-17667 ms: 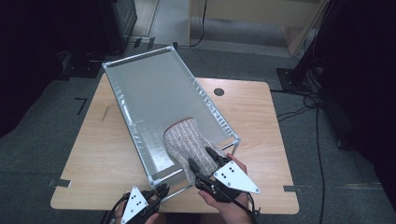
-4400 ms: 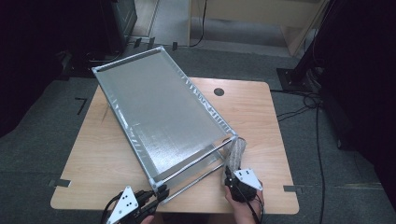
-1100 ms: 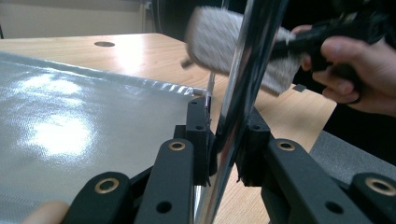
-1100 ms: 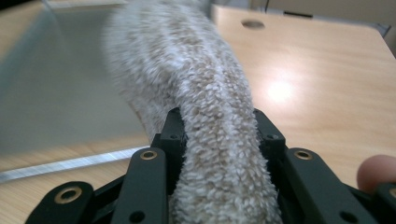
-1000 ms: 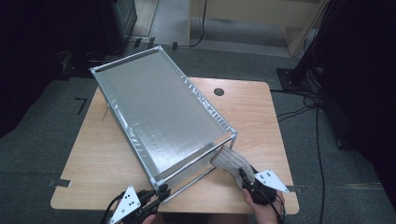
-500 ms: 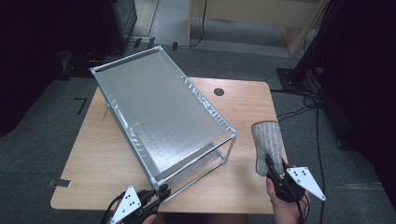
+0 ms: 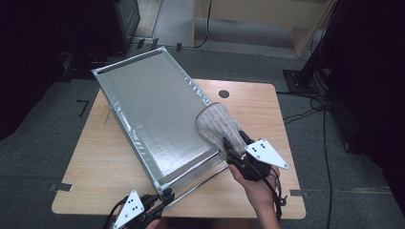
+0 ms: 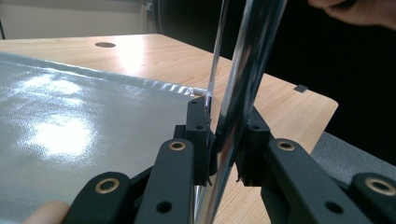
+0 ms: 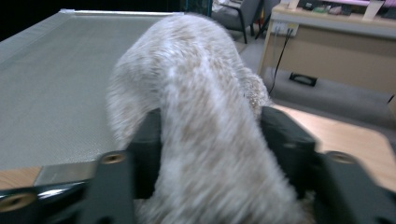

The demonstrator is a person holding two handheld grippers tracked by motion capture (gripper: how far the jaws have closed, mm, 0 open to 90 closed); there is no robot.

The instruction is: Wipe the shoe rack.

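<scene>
A silver fabric-covered rack (image 7: 153,109) stands tilted on the wooden table (image 7: 110,162), its far end raised. At its near corner my left gripper (image 7: 165,195) is shut on a chrome rod (image 8: 243,70) of the frame, which runs up between the jaws of my left gripper (image 8: 224,140). My right gripper (image 7: 231,148) holds a fuzzy beige sock (image 7: 217,126) upright over the rack's near right edge. Its jaws have just been opening. The sock (image 9: 201,107) still sits between the jaws of the right gripper (image 9: 210,140), touching both pads. The image there is blurred.
A round cable hole (image 7: 223,94) lies in the table's far right part. Cables (image 7: 305,114) trail over the floor on the right. A wooden desk (image 9: 327,46) stands beyond the table. Bare tabletop lies left of the rack and at the near right corner.
My right gripper has swung up and left with the sock, from beside the table's right edge to over the rack's near right corner. The left gripper and rack have stayed put.
</scene>
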